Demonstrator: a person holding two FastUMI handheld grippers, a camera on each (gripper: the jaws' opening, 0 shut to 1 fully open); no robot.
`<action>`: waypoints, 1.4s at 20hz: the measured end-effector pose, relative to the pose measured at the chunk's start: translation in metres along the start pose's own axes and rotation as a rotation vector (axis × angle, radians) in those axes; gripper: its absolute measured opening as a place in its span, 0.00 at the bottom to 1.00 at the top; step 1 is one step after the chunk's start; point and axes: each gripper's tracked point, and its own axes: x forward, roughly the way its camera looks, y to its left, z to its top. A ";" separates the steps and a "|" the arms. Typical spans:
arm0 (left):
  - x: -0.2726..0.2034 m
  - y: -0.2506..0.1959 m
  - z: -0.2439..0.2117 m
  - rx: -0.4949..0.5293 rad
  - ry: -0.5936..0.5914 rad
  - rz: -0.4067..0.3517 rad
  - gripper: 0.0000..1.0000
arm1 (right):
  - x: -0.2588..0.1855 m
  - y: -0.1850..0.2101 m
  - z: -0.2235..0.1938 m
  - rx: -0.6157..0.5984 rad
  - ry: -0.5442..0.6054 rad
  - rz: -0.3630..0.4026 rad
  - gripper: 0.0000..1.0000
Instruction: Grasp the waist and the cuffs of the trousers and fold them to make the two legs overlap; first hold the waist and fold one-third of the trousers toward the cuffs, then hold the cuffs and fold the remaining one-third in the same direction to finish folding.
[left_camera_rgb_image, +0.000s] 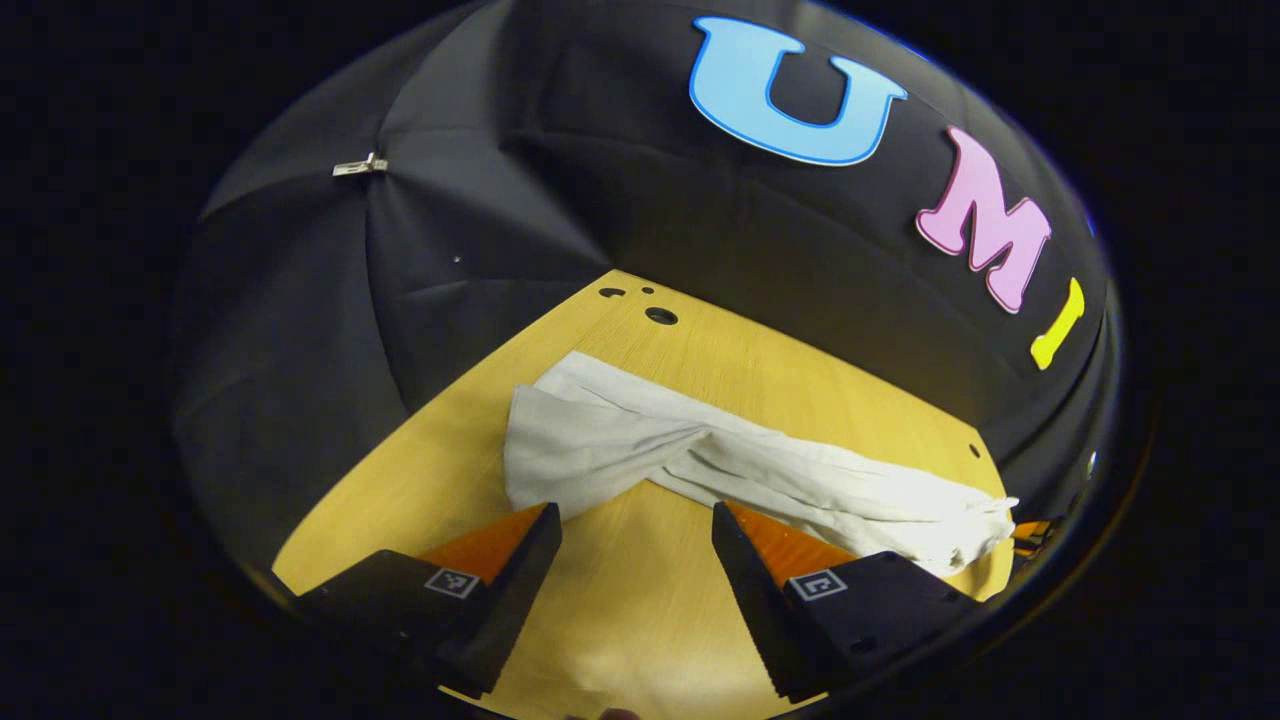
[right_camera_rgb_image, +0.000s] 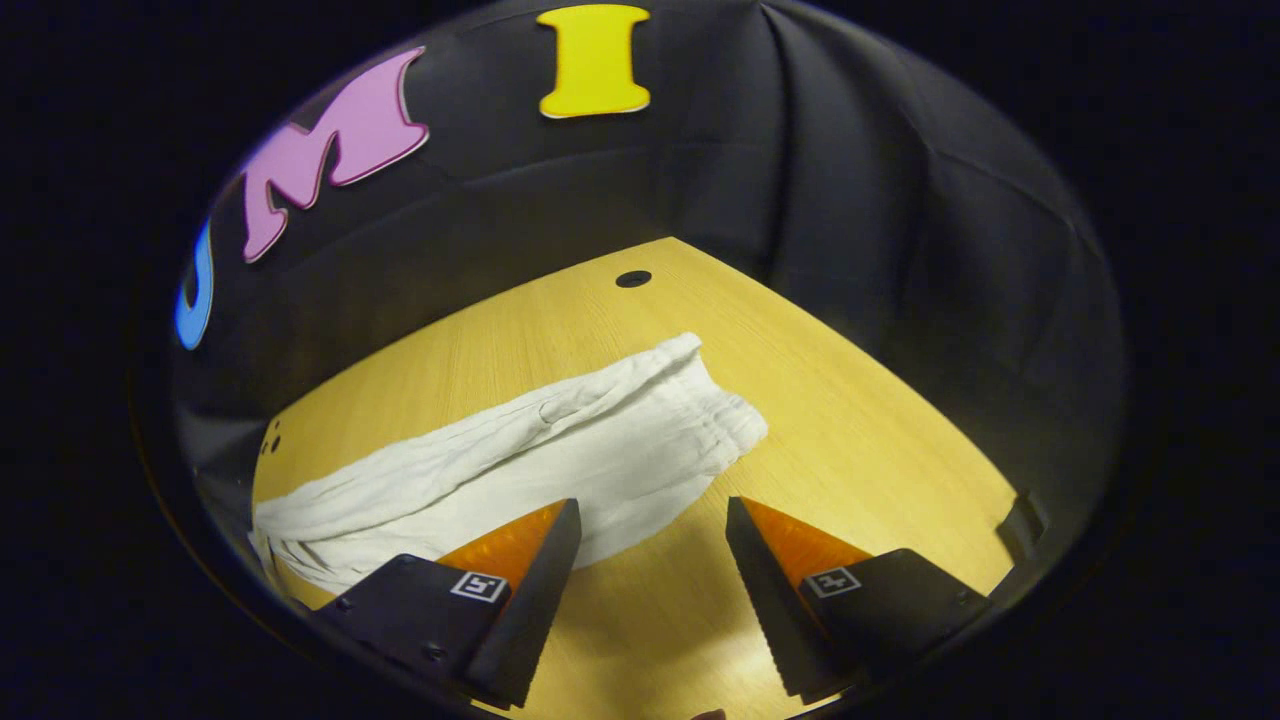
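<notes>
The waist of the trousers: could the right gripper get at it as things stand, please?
Probably yes. The right gripper is open above the table, with the waist just ahead of its fingers, and nothing lies between them.

plain white trousers on a yellowish wood-grain table, plain black cloth wall behind
</notes>
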 end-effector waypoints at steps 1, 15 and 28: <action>0.002 -0.004 -0.002 -0.031 0.000 -0.011 0.96 | 0.002 -0.003 0.000 0.056 0.011 0.006 0.80; 0.025 -0.029 -0.020 -0.139 0.032 -0.043 0.96 | 0.069 -0.031 0.024 0.421 0.051 -0.065 0.89; 0.034 -0.038 -0.034 -0.225 0.059 -0.046 0.96 | 0.050 -0.032 0.028 0.414 0.030 -0.008 0.16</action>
